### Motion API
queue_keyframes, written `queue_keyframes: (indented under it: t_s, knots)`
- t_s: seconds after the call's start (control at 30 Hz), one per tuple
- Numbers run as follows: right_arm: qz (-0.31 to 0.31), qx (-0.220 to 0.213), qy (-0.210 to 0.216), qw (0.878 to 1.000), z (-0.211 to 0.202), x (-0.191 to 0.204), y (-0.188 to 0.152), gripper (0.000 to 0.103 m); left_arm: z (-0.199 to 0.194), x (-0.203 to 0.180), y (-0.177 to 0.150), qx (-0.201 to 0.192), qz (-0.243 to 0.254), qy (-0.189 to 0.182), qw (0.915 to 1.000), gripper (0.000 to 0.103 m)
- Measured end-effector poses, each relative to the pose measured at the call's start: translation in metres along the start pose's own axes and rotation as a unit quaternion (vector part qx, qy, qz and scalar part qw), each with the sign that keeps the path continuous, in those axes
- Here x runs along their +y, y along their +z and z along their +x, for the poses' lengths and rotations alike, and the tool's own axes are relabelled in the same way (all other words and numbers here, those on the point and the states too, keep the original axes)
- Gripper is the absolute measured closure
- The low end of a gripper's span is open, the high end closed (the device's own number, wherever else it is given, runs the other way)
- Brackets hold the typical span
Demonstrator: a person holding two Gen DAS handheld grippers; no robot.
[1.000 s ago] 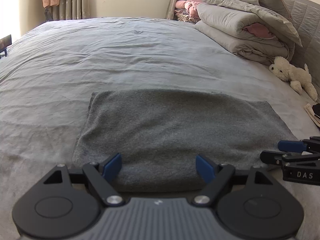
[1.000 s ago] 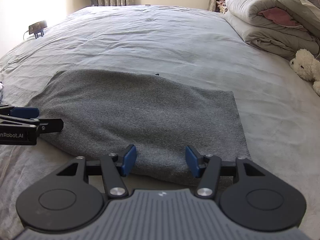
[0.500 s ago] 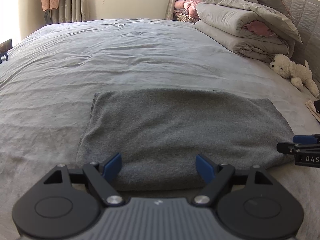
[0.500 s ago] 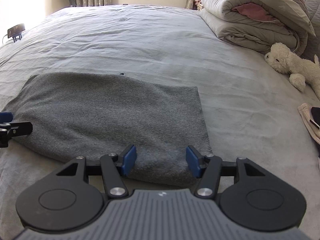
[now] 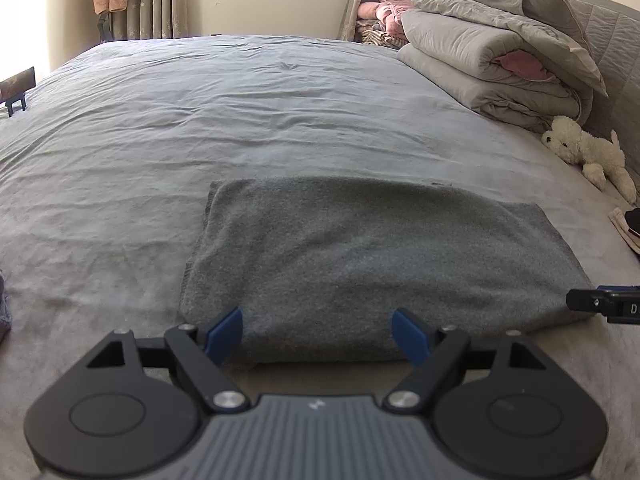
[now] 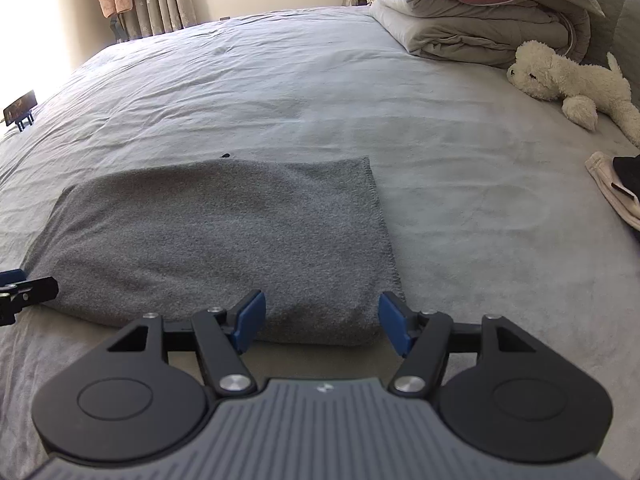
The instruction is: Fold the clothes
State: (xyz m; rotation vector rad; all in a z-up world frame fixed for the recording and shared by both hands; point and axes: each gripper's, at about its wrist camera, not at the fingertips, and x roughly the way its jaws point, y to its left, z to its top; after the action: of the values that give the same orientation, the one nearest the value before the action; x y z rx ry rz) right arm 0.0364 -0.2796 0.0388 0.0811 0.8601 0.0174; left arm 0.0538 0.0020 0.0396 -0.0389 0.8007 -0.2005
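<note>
The grey cloth (image 5: 376, 264) lies folded into a flat oblong on the bed (image 5: 240, 120), its long side running across in front of me and its thick folded edge nearest to me. My left claw (image 5: 318, 334) is released, its blue pads (image 5: 224, 334) spread wide and empty, and it hangs just at the near edge of the cloth, toward the cloth's left end; I cannot tell whether the pads touch the fabric. My right claw (image 6: 322, 326) is likewise released and holds nothing, its pads (image 6: 250, 320) apart at the near edge by the cloth's right corner, where the stitched hem (image 6: 384, 232) runs away from me. In the left view the tip of my right claw shows at the right rim, level with the cloth's near right corner; in the right view the tip of my left claw shows at the left rim, just beside the cloth's near left corner. Beyond the cloth the grey sheet stretches away, creased. To the right, by the headboard (image 5: 612, 40), sits a pile of folded quilts (image 5: 496, 56), and near it a white plush dog (image 6: 568, 76) lies on its side. At the right rim a beige cloth (image 6: 612, 188) with something black on it lies on the bed. Curtains (image 5: 152, 0) hang at the far wall.
</note>
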Motion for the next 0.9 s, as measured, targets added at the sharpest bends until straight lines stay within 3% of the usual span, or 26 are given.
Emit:
queue_keyframes:
  t_s: [0.33, 0.9]
  knots:
    - [0.029, 0.046, 0.032, 0.998, 0.003, -0.009, -0.013, 0.038, 0.006, -0.002, 0.002, 0.01, 0.007, 0.006, 0.9999, 0.02]
    - [0.081, 0.019, 0.047, 0.995, 0.004, -0.008, -0.011, 0.034, 0.006, -0.003, 0.003, 0.013, 0.007, 0.007, 0.9999, 0.019]
